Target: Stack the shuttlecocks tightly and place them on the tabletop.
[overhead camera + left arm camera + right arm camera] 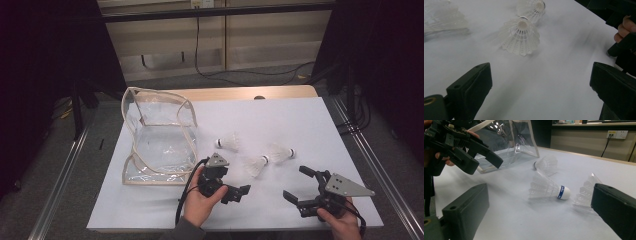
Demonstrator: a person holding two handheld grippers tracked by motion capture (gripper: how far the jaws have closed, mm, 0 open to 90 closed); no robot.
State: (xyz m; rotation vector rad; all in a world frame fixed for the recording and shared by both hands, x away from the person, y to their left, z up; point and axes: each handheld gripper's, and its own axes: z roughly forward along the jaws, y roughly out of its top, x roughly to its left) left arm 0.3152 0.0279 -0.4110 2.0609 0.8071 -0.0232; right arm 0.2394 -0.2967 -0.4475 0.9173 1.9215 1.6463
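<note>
We see a table (300,125) under a white sheet, its wooden edge (240,93) bare along the far side. Grey floor (90,150) around it, with metal rails (60,175) running down the left and right of the frame. Black curtains (45,60) fill the upper left and upper right corners. Beige panelled wall (260,35) top centre, a black cable (197,45) hanging from a socket (202,4) and trailing across the floor. Lighting is even, indoor.
</note>
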